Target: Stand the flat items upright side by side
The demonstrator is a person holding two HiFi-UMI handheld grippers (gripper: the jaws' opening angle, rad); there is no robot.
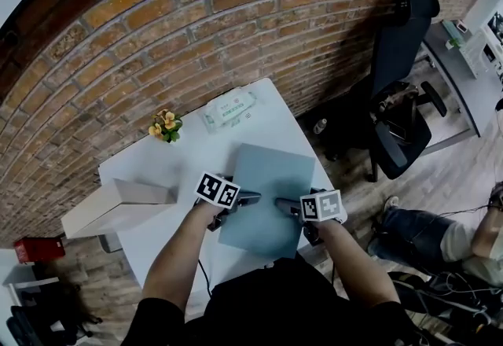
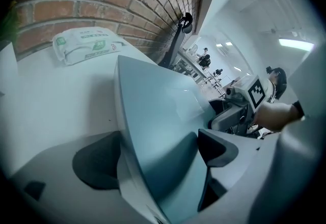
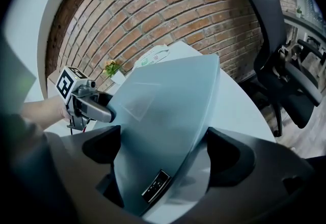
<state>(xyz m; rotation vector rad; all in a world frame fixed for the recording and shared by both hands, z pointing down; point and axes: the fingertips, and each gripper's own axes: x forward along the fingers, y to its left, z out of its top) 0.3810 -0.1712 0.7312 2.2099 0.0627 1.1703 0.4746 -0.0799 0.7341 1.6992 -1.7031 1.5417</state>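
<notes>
Folder (image 1: 271,179) lying on table (image 1: 181,156), at table's near edge; left claw (image 1: 254,198) spread wide, straddling folder, not pinching; right claw (image 1: 282,204) likewise released around folder; nothing standing yet; lifting, uprighting remaining.

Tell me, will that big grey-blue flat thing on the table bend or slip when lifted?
The grey-blue flat item shows straight edges in the head view, so it is probably stiff, not floppy. Its smooth, faintly shiny surface could slip in a grip. Thin and wide, it would likely tip over if stood up unsupported.
</notes>
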